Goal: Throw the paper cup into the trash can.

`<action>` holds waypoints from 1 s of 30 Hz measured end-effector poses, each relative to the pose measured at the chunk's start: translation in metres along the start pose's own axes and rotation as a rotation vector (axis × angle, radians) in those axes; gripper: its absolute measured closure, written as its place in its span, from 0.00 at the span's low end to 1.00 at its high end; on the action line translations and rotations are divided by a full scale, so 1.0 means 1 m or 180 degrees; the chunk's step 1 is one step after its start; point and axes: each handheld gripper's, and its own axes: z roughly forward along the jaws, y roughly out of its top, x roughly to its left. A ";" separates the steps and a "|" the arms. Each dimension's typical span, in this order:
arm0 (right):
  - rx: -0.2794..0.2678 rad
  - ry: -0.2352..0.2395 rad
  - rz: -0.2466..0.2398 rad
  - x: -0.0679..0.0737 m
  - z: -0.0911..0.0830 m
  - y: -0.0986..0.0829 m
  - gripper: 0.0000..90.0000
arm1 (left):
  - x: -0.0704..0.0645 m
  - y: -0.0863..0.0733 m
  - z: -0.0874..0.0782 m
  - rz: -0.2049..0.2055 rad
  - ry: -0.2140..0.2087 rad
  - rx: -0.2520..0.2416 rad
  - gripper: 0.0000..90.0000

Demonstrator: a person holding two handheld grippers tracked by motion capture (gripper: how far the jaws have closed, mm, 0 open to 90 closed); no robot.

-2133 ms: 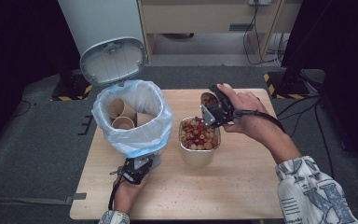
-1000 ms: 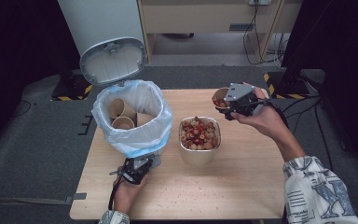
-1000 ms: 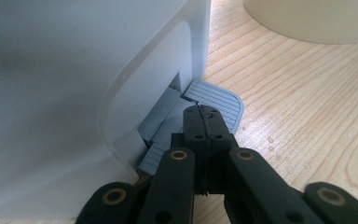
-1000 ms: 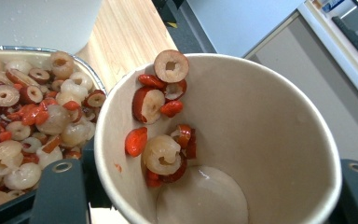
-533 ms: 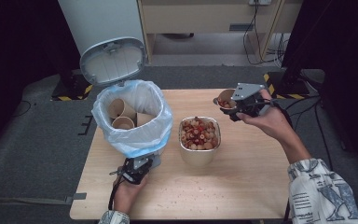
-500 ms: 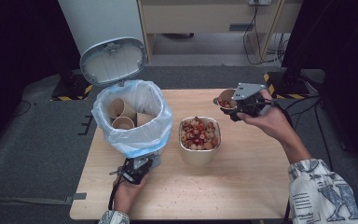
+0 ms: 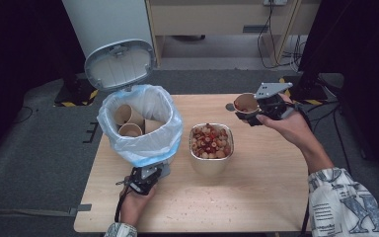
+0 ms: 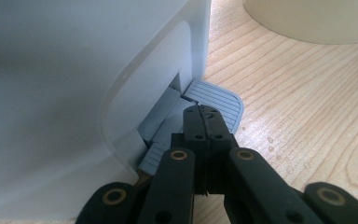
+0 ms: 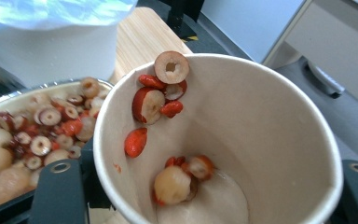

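My right gripper (image 7: pixel 256 109) is shut on a paper cup (image 7: pixel 245 102), held tilted in the air over the table's back right, mouth toward the bin. A few red and pale fruit pieces (image 9: pixel 161 100) cling to the inside of the cup (image 9: pixel 261 116). A foil bowl (image 7: pixel 211 159) full of the same fruit stands mid-table. At the front left my left gripper (image 7: pixel 145 178) is shut, and its tips (image 8: pixel 205 112) press on the grey pedal (image 8: pixel 219 95) of the white bin (image 7: pixel 140 123). The bin's lid (image 7: pixel 120 64) stands open.
The bin has a blue-rimmed plastic bag and holds several used paper cups (image 7: pixel 131 129). The bowl (image 9: pixel 32 135) lies below and left of the held cup, close to the bin wall (image 8: pixel 74 70). Crumbs dot the wooden table (image 7: pixel 256 197).
The right gripper carried the cup from over the bowl up and to the right, away from it. The left gripper stayed on the pedal, lid still open.
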 end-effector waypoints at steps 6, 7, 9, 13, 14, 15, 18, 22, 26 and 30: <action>-0.0080 0.0148 0.0196 0.002 0.001 0.006 0.32 | 0.000 0.000 0.000 0.0002 -0.0003 -0.0002 1.00; -0.0090 0.0173 0.0225 0.002 0.001 0.007 0.32 | 0.000 0.000 0.000 0.0004 0.0001 0.0001 1.00; -0.0117 0.0217 0.0271 0.004 0.002 0.010 0.32 | 0.000 0.000 0.000 0.0005 0.0003 0.0003 1.00; -0.0142 0.0293 0.0324 0.009 0.005 0.017 0.32 | -0.001 0.000 0.000 0.0014 0.0009 0.0000 1.00; -0.0135 0.0311 0.0334 0.009 0.006 0.019 0.32 | 0.000 0.000 0.000 0.0008 0.0006 0.0003 1.00; -0.0131 0.0337 0.0375 0.010 0.007 0.021 0.32 | 0.000 0.000 0.000 0.0000 0.0004 -0.0001 1.00; -0.0128 0.0362 0.0416 0.011 0.009 0.023 0.32 | -0.001 0.000 0.000 -0.0003 0.0002 -0.0008 0.99; -0.0121 0.0369 0.0468 0.013 0.011 0.030 0.32 | 0.000 0.000 0.000 0.0010 0.0029 -0.0006 1.00; -0.0146 0.0395 0.0476 0.014 0.012 0.036 0.32 | 0.000 0.000 0.000 0.0025 0.0005 -0.0004 1.00; -0.0136 0.0401 0.0501 0.016 0.014 0.042 0.32 | 0.000 0.001 0.000 0.0028 0.0003 -0.0004 1.00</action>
